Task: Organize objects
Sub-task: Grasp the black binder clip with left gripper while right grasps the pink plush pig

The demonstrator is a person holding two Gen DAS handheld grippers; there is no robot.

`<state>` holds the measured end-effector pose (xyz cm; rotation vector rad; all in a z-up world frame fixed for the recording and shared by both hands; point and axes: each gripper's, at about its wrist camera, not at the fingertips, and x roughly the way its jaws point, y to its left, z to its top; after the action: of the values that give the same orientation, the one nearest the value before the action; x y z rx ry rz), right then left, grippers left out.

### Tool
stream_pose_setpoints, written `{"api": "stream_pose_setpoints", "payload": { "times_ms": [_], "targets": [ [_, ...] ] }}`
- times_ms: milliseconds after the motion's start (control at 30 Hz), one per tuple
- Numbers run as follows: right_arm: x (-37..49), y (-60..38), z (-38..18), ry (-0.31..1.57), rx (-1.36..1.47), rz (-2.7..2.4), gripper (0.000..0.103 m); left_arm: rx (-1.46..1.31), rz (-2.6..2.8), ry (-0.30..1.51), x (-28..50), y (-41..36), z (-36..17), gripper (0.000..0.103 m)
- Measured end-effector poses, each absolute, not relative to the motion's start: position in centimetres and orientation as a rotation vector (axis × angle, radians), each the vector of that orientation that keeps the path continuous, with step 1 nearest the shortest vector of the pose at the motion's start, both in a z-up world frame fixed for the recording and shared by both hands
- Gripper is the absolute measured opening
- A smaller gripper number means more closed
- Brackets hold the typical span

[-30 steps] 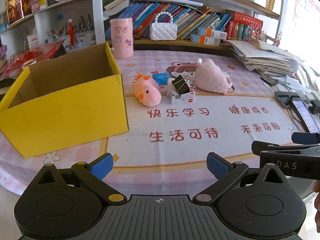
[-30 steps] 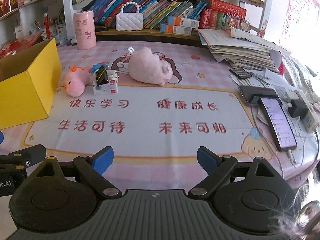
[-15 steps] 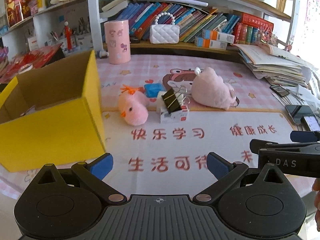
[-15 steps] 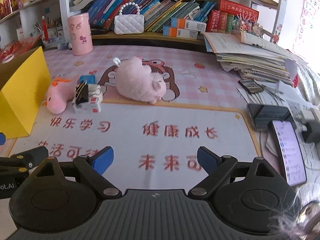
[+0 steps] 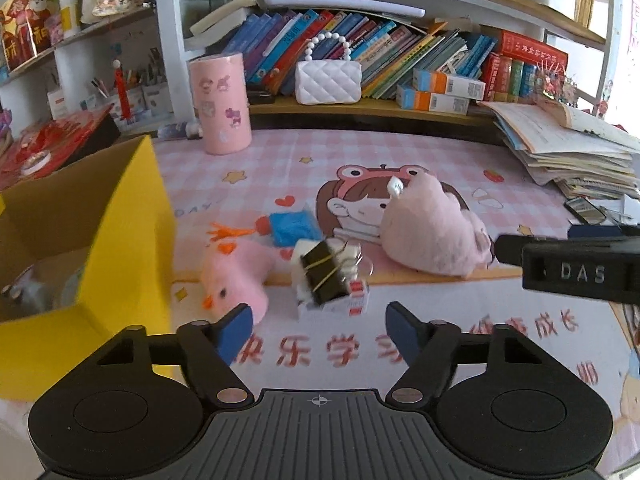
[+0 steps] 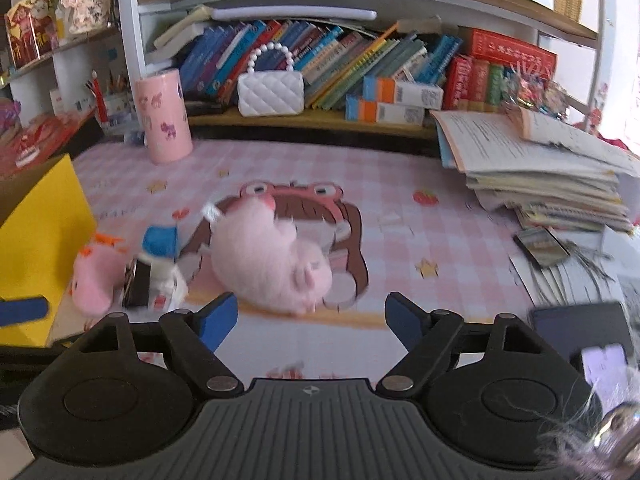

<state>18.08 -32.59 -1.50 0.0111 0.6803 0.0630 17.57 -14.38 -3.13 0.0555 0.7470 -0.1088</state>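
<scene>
My left gripper [image 5: 319, 334] is open and empty, just short of a small white box with a black binder clip on it [image 5: 326, 280]. A small pink chick plush [image 5: 236, 276] lies at its left finger, a blue item [image 5: 292, 227] behind. A larger pink plush [image 5: 430, 234] lies to the right. The open yellow cardboard box [image 5: 120, 240] stands left. My right gripper [image 6: 311, 318] is open and empty, close in front of the larger pink plush [image 6: 272, 264]. The chick [image 6: 94, 276], clip box [image 6: 154, 284] and yellow box [image 6: 40, 232] show at its left.
A pink cylinder [image 5: 221, 104] and a white quilted purse [image 5: 328, 82] stand by the bookshelf at the back. A paper stack [image 6: 536, 168] and phones [image 6: 580, 332] lie on the right. The right gripper's finger [image 5: 572, 270] crosses the left wrist view.
Both grippers have moved forward over the mat toward the toys. The left one has closed in on the clip box and chick, the right one on the larger pink plush. Both stay open.
</scene>
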Motion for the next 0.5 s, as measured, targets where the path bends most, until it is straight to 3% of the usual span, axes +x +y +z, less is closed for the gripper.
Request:
{"api": "stream_pose_setpoints", "payload": {
  "times_ms": [133, 500],
  "targets": [
    [20.0, -32.8, -1.1, 0.662, -0.001, 0.08, 0.08, 0.067, -0.097, 0.745, 19.4, -15.4, -3.9, 0.062],
    [22.9, -32.0, -1.2, 0.672, -0.057, 0.17, 0.081, -0.055, -0.022, 0.781, 23.3, -15.2, -5.8, 0.05]
  ]
}}
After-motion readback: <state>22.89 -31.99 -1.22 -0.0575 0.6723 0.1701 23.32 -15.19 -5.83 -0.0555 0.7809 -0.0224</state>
